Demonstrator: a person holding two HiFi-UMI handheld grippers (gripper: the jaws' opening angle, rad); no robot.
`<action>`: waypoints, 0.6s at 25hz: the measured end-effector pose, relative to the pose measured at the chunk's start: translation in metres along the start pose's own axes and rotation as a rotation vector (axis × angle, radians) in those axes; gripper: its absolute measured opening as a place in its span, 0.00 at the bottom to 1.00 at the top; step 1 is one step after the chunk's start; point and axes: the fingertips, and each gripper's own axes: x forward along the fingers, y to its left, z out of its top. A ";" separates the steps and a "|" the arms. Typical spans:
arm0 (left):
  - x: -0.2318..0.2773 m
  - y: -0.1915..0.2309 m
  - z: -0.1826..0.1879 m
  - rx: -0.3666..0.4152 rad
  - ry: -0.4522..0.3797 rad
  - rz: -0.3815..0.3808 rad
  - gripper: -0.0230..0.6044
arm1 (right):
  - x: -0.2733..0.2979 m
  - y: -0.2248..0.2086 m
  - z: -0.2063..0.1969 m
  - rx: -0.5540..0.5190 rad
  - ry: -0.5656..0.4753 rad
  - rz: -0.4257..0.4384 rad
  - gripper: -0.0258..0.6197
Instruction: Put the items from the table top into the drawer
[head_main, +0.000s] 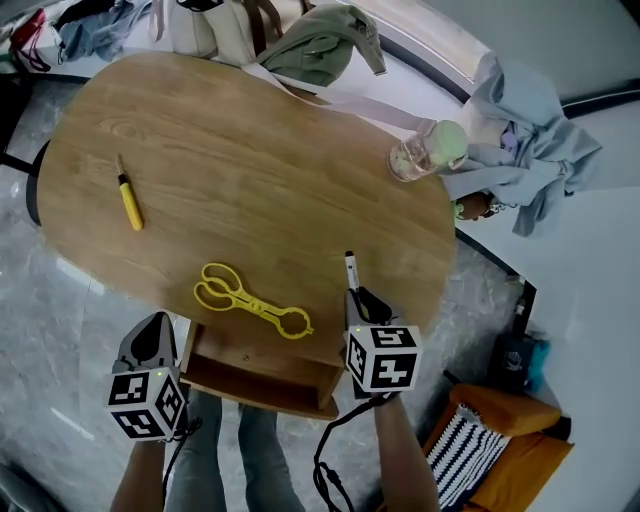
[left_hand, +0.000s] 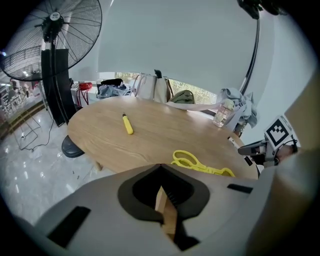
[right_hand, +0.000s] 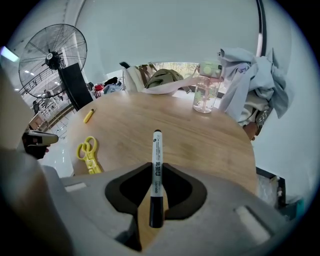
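Gripping a white, black-capped marker pen (right_hand: 156, 162), the right gripper (head_main: 359, 297) hangs at the oval wooden table's (head_main: 250, 150) edge by the open wooden drawer (head_main: 252, 394); the left gripper's (left_hand: 160, 169) jaws meet, empty.

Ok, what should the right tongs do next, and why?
Probably carry the marker back and down over the open drawer. The right tongs are clamped on it above the table, and the drawer stands open just below the near edge, beside them.

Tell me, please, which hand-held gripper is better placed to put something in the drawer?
Right: the right hand-held gripper grips the marker beside the open drawer; the left hand-held gripper carries no item.
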 end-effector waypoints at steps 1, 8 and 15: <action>-0.004 0.001 -0.002 -0.008 -0.004 0.007 0.03 | -0.003 0.005 -0.002 -0.010 0.003 0.010 0.15; -0.033 0.009 -0.009 -0.055 -0.032 0.059 0.03 | -0.030 0.039 -0.012 -0.093 0.024 0.068 0.15; -0.061 0.016 -0.019 -0.012 -0.044 0.064 0.03 | -0.060 0.082 -0.027 -0.104 0.018 0.104 0.15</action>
